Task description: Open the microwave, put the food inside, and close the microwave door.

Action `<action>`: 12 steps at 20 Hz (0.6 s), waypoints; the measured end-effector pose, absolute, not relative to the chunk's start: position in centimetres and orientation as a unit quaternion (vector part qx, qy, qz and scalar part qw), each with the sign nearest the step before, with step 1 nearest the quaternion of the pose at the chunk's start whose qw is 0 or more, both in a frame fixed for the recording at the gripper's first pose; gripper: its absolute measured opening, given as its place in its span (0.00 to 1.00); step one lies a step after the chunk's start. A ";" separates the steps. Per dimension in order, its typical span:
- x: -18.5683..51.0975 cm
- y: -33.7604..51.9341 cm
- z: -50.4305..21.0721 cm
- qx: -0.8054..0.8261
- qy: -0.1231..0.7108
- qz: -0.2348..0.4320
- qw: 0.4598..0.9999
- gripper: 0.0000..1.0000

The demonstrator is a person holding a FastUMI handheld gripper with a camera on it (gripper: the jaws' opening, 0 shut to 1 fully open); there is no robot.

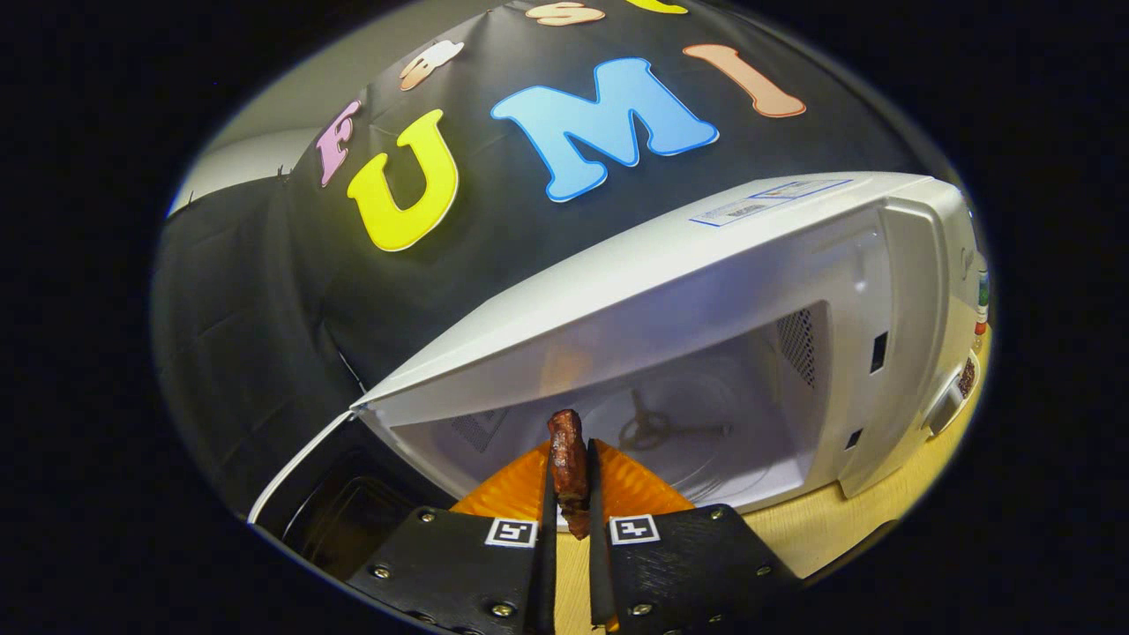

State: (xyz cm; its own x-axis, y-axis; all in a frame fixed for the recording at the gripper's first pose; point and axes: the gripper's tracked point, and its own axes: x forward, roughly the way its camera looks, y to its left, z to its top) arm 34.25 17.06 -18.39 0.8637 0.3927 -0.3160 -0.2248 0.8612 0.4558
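- With its door (304,494) already swung wide to one side, the microwave (750,256) stands on the tabletop (820,529), so the step in hand looks like the second one: carrying the food in.
- The microwave's cavity (706,414) is lit and faces the tool; on its floor lies the round glass plate (679,441) with its turning hub, and nothing sits on it yet.
- The microwave's control side, with a handle-like part (944,401), lies beyond the cavity on the far side from the door.
- The tool (571,481) hangs just before the microwave's mouth, its two fingers drawn close and clamped on the food (569,463), a dark reddish-brown strip held upright between them.
- The next move seems to call for a straight push forward over the microwave's front sill, then a lowering onto the glass plate before the fingers part.
- Nothing lies between the tool and the cavity; the sill edge and the open door beside it are the parts to keep off.
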 end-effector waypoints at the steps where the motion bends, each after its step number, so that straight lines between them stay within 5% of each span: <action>1: 34.6 17.2 -18.8 0.202 0.200 0.160 0.945 0.15; 12: 38.2 14.0 -22.2 0.167 0.193 0.096 0.962 0.21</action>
State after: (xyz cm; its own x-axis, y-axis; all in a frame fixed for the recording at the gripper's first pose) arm 38.21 14.05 -22.20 0.9074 0.2483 -0.3390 -0.1196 0.9260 0.3580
